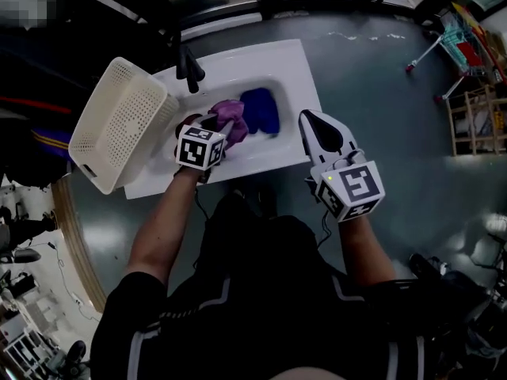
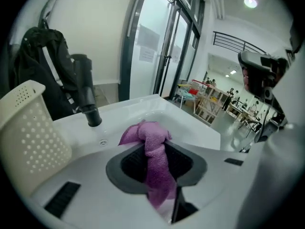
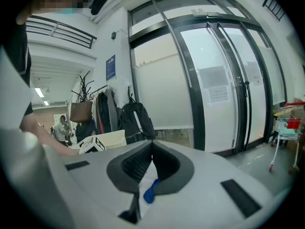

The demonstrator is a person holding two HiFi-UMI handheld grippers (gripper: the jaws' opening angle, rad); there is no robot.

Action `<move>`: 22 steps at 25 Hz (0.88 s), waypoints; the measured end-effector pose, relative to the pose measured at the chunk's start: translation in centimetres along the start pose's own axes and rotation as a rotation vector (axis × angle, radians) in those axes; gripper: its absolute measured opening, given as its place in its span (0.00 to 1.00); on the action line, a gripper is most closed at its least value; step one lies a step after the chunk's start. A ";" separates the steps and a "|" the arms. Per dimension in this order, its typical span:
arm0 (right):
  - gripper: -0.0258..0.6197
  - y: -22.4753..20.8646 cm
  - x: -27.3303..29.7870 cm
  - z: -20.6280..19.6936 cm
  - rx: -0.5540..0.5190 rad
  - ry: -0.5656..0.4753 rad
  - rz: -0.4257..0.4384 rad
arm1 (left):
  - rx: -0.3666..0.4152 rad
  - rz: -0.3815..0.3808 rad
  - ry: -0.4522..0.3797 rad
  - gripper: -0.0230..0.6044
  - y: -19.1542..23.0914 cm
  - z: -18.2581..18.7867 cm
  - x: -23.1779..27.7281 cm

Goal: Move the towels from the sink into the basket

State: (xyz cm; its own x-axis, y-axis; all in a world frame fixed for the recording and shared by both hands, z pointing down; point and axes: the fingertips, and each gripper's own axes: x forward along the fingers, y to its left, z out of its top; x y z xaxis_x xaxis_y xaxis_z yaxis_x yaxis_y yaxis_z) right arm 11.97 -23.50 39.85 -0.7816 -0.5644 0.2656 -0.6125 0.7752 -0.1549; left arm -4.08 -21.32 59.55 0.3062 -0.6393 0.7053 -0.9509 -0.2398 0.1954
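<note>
My left gripper [image 1: 215, 127] is shut on a purple towel [image 1: 231, 115] and holds it above the white sink [image 1: 289, 70]. In the left gripper view the purple towel [image 2: 155, 151] hangs bunched between the dark pads [image 2: 131, 163], over the sink [image 2: 200, 128]. A blue towel [image 1: 261, 109] lies in the basin. The cream perforated basket [image 1: 119, 125] rests tilted on the sink's left end and shows as the basket [image 2: 28, 137] at the left. My right gripper [image 1: 307, 117] hovers over the sink's right front rim, jaws together with nothing gripped. A blue sliver [image 3: 149, 193] shows below the right gripper [image 3: 152, 147].
A black faucet [image 1: 190, 68] rises at the sink's back left; the same faucet [image 2: 86, 101] stands between basket and towel. A small trolley [image 1: 463, 46] and a wooden rack [image 1: 475, 121] stand on the grey floor far right. Glass doors [image 3: 219, 94] and hung bags [image 3: 136, 118] lie beyond.
</note>
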 end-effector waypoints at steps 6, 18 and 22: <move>0.04 1.8 -0.2 0.9 -0.016 -0.040 0.078 | -0.038 0.041 -0.148 0.21 -1.7 2.7 -6.2; 0.04 6.9 0.1 1.9 -0.039 -0.082 0.268 | -0.135 0.227 -0.389 0.21 -0.8 5.7 -19.2; 0.04 8.5 0.4 2.6 -0.055 -0.104 0.318 | -0.137 0.310 -0.445 0.21 -0.2 6.2 -23.4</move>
State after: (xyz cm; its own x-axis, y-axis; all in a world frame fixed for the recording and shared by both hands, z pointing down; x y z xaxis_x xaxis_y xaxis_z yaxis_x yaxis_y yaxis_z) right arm 6.11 -17.85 36.14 -0.9420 -0.3160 0.1132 -0.3313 0.9295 -0.1618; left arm -10.76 -10.87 38.79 -0.0279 -0.9187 0.3941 -0.9873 0.0869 0.1327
